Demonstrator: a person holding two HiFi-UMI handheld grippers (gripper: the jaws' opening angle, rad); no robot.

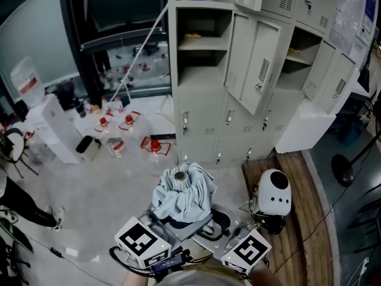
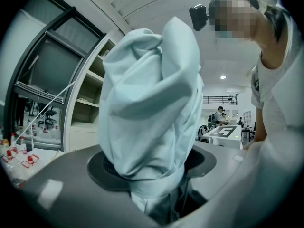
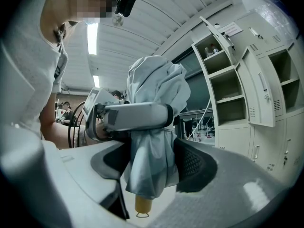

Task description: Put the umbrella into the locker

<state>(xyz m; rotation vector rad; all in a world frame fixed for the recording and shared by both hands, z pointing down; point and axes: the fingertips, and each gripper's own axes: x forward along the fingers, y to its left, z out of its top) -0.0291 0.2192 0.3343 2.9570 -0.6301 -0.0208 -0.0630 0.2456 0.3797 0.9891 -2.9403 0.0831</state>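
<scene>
Umbrella (image 1: pixel 181 196) on its way to storage: you hold the folded pale-blue bundle upright above the floor, well apart from the lockers (image 1: pixel 199 109), with both tools clamped on it. The fingers of the left gripper (image 2: pixel 156 169) stand wide yet press the cloth from both sides; those of the right gripper (image 3: pixel 153 164) grip it just beneath. Carrying looks like the step in hand. Next you likely need to close the gap and line the bundle up with an open compartment (image 1: pixel 199 73). Only the right gripper view shows the yellowish end cap (image 3: pixel 142 204) hanging below the cloth; only the head view shows the floor between you and the lockers.
</scene>
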